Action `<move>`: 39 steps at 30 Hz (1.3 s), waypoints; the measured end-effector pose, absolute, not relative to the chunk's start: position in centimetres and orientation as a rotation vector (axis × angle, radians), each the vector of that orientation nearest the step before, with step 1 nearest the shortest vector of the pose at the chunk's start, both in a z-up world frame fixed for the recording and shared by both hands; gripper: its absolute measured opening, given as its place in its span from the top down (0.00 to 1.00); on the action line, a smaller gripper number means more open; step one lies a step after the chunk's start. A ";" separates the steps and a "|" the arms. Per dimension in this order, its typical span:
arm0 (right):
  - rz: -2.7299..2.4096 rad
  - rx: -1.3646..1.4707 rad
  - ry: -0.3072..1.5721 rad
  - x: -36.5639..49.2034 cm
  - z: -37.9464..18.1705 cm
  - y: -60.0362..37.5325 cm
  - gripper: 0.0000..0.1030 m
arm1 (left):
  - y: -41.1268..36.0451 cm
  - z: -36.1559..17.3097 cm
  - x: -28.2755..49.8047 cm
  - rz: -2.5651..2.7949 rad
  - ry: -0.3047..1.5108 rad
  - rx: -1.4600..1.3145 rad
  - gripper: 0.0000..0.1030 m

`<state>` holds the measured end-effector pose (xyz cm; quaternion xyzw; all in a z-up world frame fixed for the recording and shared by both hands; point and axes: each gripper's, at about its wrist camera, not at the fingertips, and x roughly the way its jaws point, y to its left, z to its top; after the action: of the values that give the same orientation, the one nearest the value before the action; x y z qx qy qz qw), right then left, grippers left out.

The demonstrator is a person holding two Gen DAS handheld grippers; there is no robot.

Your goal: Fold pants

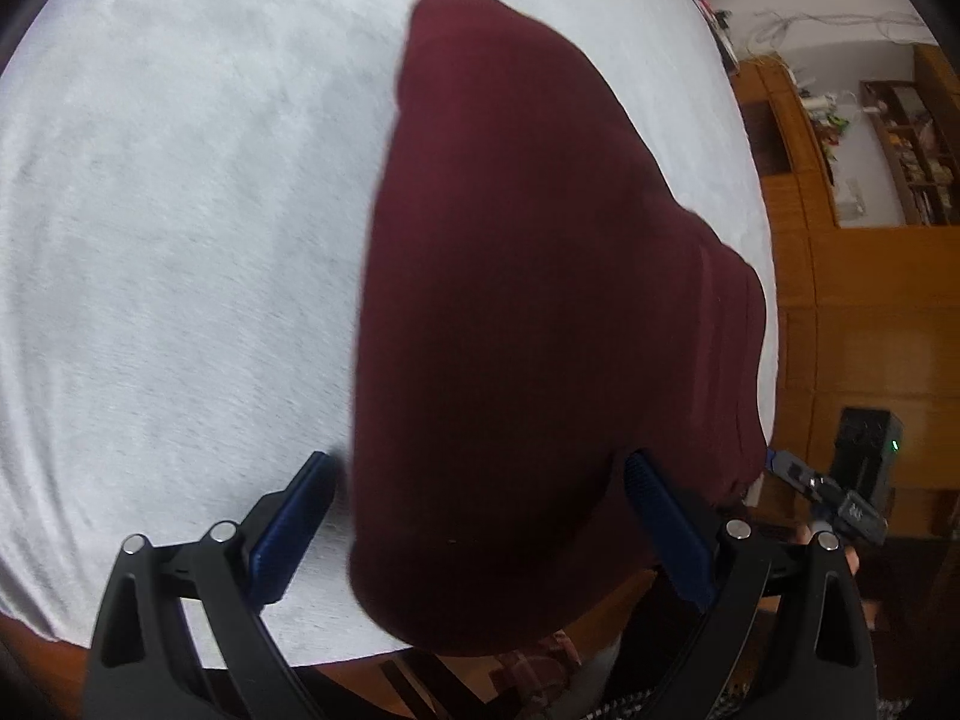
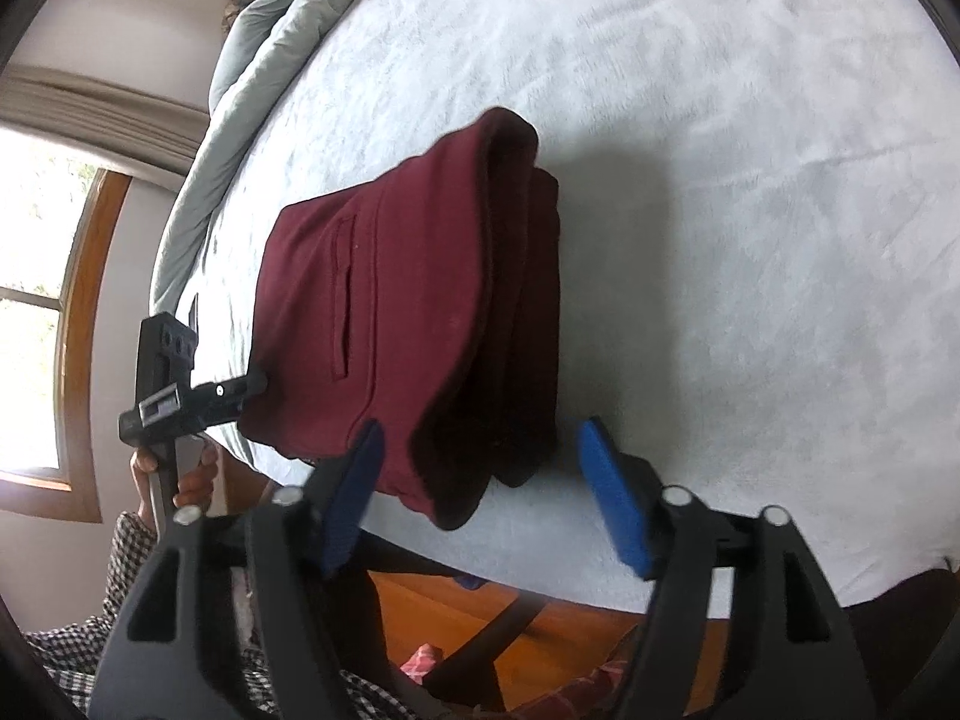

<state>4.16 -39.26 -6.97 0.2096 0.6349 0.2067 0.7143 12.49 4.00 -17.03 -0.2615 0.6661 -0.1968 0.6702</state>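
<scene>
the dark red pants [image 2: 408, 306] lie folded in a thick stack on a white fuzzy blanket [image 2: 720, 180] that covers the bed. the stack sits close to the near edge of the bed, and one corner of it hangs a little over that edge. a long pocket slit shows on the top layer. you can see the folded layers at the open side of the stack, one on top of the other.

the right gripper [image 2: 480, 480] has its two blue pads wide apart. the corner of the pants is between them, but the pads do not press on the cloth.

the left gripper [image 1: 480, 516] also has its blue pads wide apart, and the pants fill the space between them. the right pad is just beside the cloth; the picture is blurry there, so it may be touching, but it does not squeeze. in the right wrist view the left gripper's tip meets the left edge of the stack, and a hand [image 2: 192, 474] with a checked sleeve [image 2: 126, 552] holds its handle.

a pale green quilt [image 2: 270, 30] lies bunched along the far side of the bed. a window with a wooden frame [image 2: 78, 312] is on the left. a wooden floor [image 2: 540, 624] shows under the bed edge.
</scene>
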 end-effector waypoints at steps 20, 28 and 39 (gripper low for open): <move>0.606 0.554 1.553 7.5 -14.1 -36.7 0.02 | 0.8 -18.2 15.5 -0.502 1.525 -0.579 0.04; 0.552 0.549 1.514 6.4 -13.9 -36.5 0.02 | -1.1 -17.8 15.5 -0.492 1.509 -0.499 0.03; 0.554 0.475 1.467 5.9 -11.1 -35.3 0.50 | -0.3 -16.0 14.9 -0.432 1.444 -0.582 0.52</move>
<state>5.85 -35.33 -11.14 0.2117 0.6542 0.2470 0.6828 14.90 -0.26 -15.99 -0.2603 0.6459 -0.1933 0.6911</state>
